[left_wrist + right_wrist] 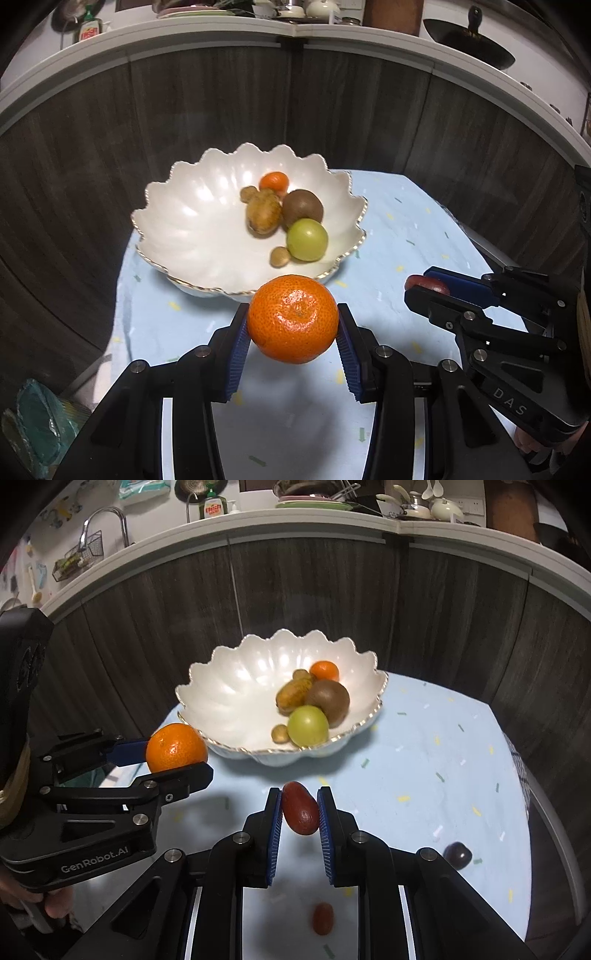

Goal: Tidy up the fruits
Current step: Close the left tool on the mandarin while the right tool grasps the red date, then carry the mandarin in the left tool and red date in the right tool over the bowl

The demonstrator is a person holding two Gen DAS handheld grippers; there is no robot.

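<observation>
My left gripper (292, 325) is shut on a large orange mandarin (293, 318), held above the blue tablecloth just in front of the white scalloped bowl (184, 221). From the right wrist view the same mandarin (176, 747) hangs left of the bowl (229, 694). My right gripper (300, 808) is shut on a small dark-red oblong fruit (301, 808), also lifted off the cloth. The bowl holds a small mandarin (324, 670), a kiwi (329, 698), a green round fruit (307, 726), a yellow-brown oblong fruit (293, 695) and small brown fruits.
On the blue tablecloth (424, 768) lie a small red fruit (323, 918) below my right gripper and a dark purple fruit (457, 854) at the right. Dark wood cabinet fronts under a white counter curve behind the table. A person's hand (55, 904) holds the left gripper.
</observation>
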